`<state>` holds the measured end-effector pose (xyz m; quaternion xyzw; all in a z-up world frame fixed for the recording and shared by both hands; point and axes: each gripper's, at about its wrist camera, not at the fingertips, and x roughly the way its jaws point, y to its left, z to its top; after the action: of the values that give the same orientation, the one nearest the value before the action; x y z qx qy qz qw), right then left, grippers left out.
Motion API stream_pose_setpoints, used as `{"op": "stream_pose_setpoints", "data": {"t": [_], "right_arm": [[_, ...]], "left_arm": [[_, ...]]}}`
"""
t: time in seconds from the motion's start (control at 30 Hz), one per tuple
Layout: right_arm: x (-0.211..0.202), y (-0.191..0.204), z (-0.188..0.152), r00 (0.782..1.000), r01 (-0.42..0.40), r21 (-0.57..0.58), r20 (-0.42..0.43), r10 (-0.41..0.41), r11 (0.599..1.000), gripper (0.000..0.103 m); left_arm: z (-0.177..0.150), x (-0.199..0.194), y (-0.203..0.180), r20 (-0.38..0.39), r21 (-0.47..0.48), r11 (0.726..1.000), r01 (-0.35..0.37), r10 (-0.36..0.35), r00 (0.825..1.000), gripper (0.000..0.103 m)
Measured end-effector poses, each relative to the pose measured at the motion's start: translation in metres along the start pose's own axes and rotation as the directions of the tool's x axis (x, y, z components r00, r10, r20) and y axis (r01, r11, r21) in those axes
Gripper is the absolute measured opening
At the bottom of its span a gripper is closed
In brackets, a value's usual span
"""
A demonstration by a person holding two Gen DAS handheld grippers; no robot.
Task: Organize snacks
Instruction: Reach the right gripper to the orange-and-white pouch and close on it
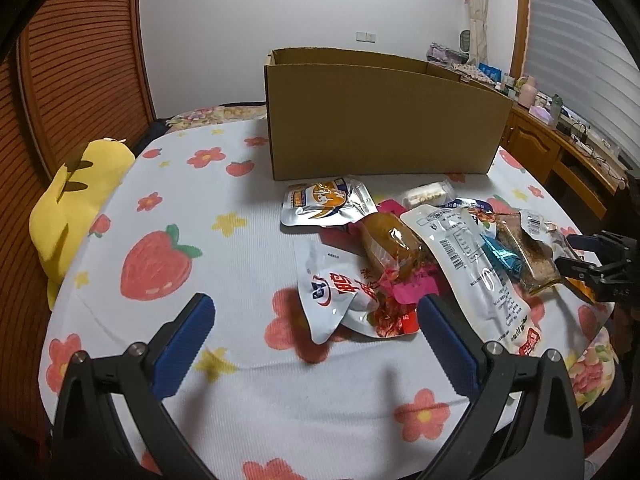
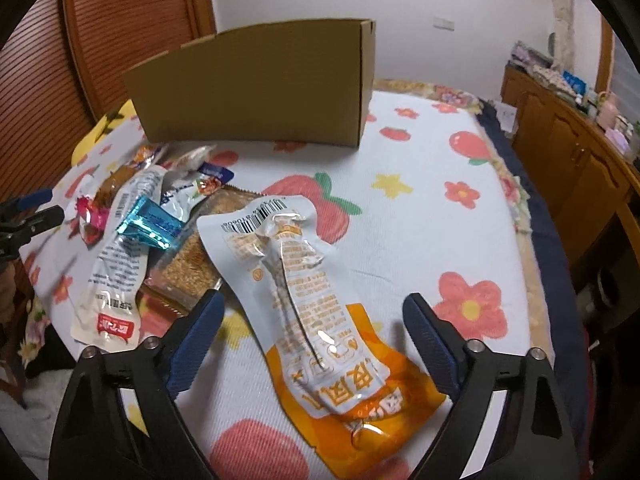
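A pile of snack packets lies on the flowered bedspread in front of an open cardboard box, which also shows in the right wrist view. My left gripper is open, its jaws either side of a white and red packet. A brown bun packet, a long white packet and a silver packet lie in the pile. My right gripper is open, straddling a white and orange packet. It also shows at the right edge of the left wrist view.
A yellow plush toy lies at the bed's left edge. A wooden cabinet with clutter on top runs along the right. A slatted wooden door stands behind at the left. A blue wrapper and a seed bar lie mid-pile.
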<state>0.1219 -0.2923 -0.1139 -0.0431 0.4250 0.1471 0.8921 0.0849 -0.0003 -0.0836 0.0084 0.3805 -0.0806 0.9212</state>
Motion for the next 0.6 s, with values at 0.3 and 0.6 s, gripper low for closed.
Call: {"op": "stream_pose_setpoints", "data": {"t": [0.3, 0.6], "right_arm": [[0.012, 0.005, 0.006, 0.999, 0.01, -0.076, -0.033, -0.013, 0.997, 0.067], [0.012, 0.003, 0.004, 0.999, 0.032, -0.049, 0.014, -0.031, 0.998, 0.052]], "left_arm": [[0.006, 0.016, 0.003, -0.039, 0.011, 1.0, 0.022, -0.021, 0.999, 0.101], [0.014, 0.035, 0.011, -0.095, 0.017, 0.997, 0.074, -0.072, 0.993, 0.088]]}}
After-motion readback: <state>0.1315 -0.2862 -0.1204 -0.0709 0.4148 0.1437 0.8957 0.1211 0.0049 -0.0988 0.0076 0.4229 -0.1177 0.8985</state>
